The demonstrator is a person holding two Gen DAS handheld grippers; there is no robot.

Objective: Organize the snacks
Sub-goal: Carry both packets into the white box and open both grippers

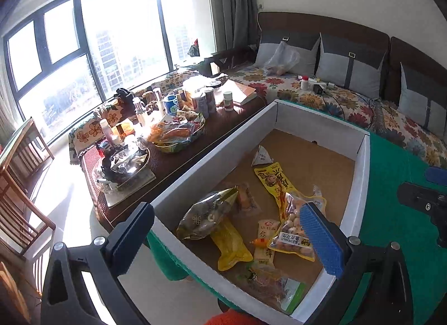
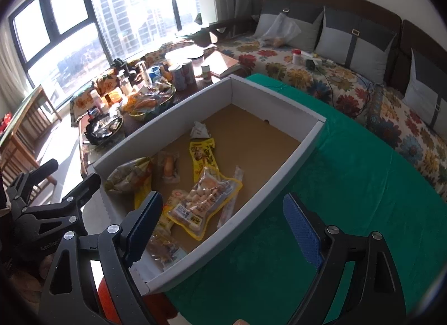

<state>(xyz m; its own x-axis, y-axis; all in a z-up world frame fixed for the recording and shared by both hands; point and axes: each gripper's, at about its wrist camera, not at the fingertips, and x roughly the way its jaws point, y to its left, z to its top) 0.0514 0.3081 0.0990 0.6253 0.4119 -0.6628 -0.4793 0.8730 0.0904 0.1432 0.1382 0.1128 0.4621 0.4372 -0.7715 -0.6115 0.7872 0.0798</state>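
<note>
With both the left gripper [image 1: 229,230] and the right gripper [image 2: 220,227] seen spread apart and empty, the snack packets [image 1: 296,227] are found gathered in the shallow white cardboard box [image 2: 279,95] at frame centre, so a further stray packet must probably be sought.

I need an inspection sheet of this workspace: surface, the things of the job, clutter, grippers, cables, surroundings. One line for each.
Surface: green cloth, bare beside the box.
Job's things: white cardboard box on the cloth, holding loose snack packets, among them a peanut bag, a yellow packet and a small white triangular pack.
Clutter: side table crowded with cans, bottles, a book and snack-filled dishes.
Grippers: left gripper open over the box; right gripper open over the box's near edge; both empty.
Cables: black cables on the sofa near a charger.
Surroundings: floral sofa with grey cushions, large window, wooden chairs.
</note>
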